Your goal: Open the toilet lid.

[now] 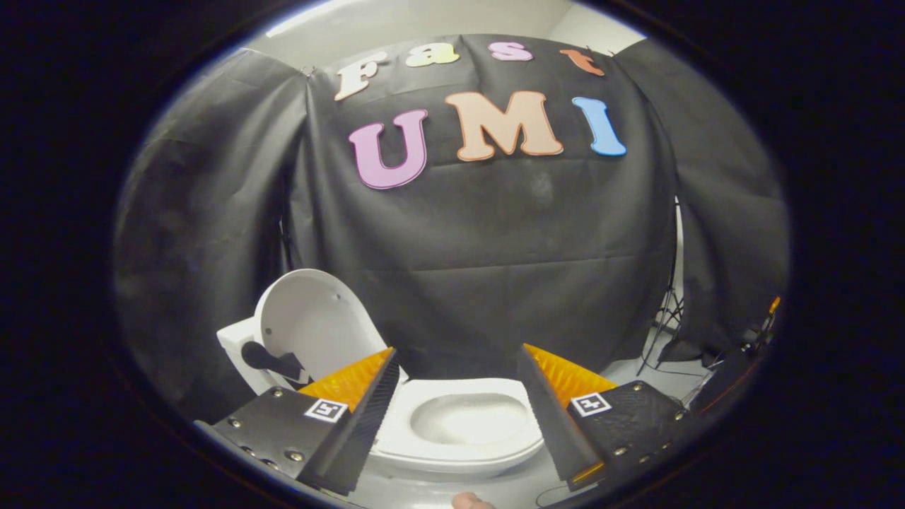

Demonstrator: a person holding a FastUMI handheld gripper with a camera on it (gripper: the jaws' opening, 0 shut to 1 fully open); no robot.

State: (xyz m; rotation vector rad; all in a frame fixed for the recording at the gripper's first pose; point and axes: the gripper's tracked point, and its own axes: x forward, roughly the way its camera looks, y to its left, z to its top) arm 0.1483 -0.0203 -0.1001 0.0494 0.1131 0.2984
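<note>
A white toilet [459,452] stands just ahead of my fingers, its seat ring and bowl showing between them. Its white lid [311,325] stands upright, leaning back against the tank [237,350] beyond my left finger. My gripper [456,364] is open, fingers spread wide on either side of the bowl with nothing between them. It hangs above and in front of the toilet, touching nothing.
Black cloth walls the booth behind and beside the toilet. A thin tripod stand [664,318] and some dark gear [735,360] sit on the pale floor beyond my right finger. A fingertip [470,502] shows below the bowl's front rim.
</note>
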